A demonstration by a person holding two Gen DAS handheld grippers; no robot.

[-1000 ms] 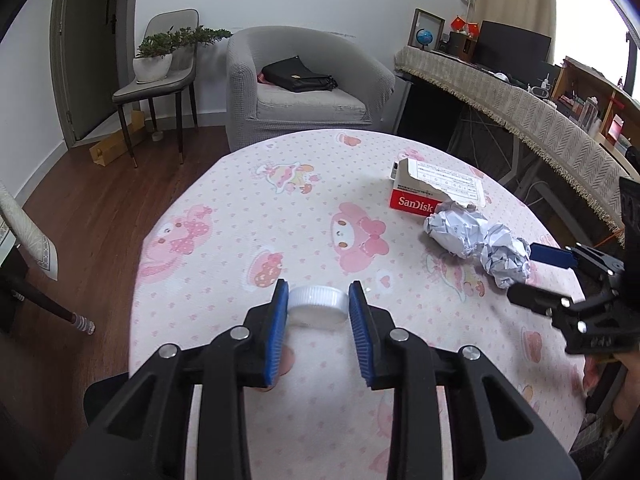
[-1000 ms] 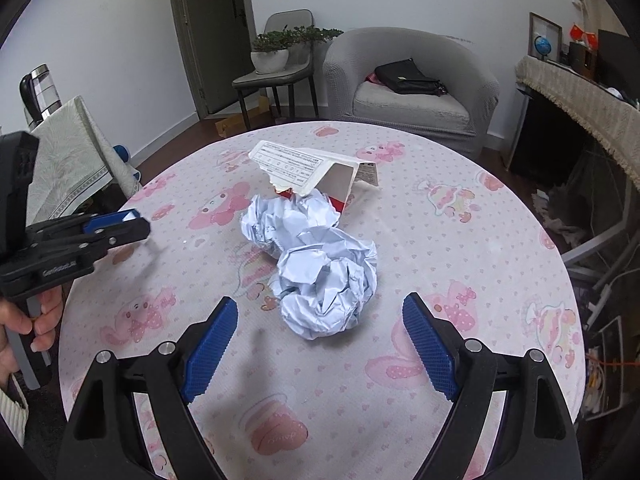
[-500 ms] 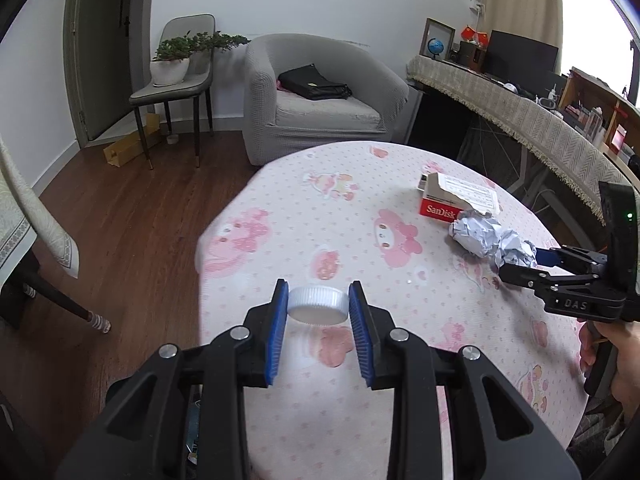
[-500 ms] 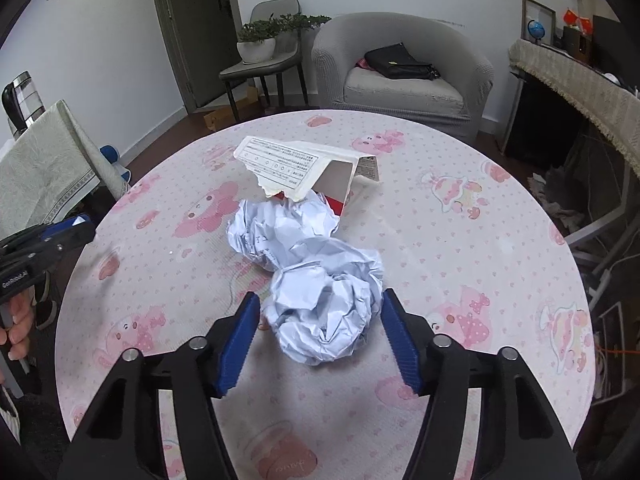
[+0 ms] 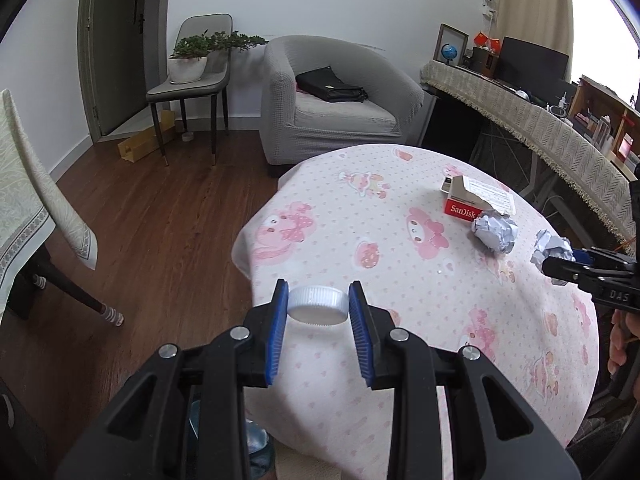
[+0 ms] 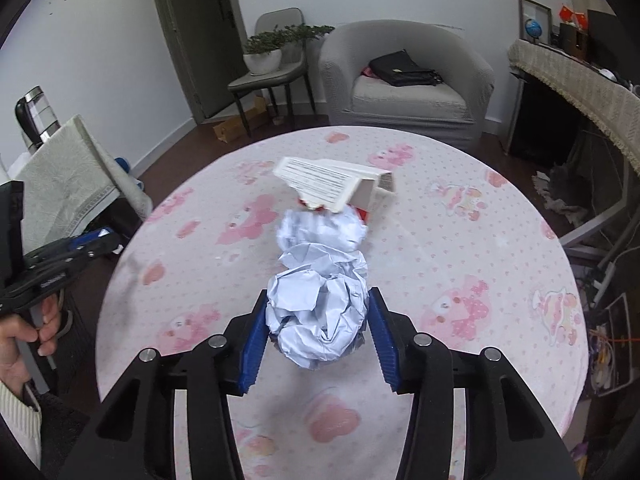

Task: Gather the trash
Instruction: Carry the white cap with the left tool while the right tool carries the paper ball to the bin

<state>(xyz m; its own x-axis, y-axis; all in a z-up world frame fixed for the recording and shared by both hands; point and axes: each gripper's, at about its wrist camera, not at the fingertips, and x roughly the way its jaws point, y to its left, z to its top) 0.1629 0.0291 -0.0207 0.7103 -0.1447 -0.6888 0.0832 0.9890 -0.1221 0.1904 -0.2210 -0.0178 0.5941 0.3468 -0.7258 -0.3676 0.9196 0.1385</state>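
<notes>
White cap [image 5: 318, 305], open side down

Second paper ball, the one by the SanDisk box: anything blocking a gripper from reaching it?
Nothing visible. The second paper ball lies open on the table, touching the SanDisk box. The right gripper already grips the nearer ball.

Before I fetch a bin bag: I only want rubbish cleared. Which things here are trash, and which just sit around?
Trash:
- bottle cap, gripped by the left gripper
- paper ball, between the right gripper jaws, which have just been closing
- second paper ball
- torn card box

Sitting around:
- black bag on the armchair
- potted plant
- kettle
</notes>
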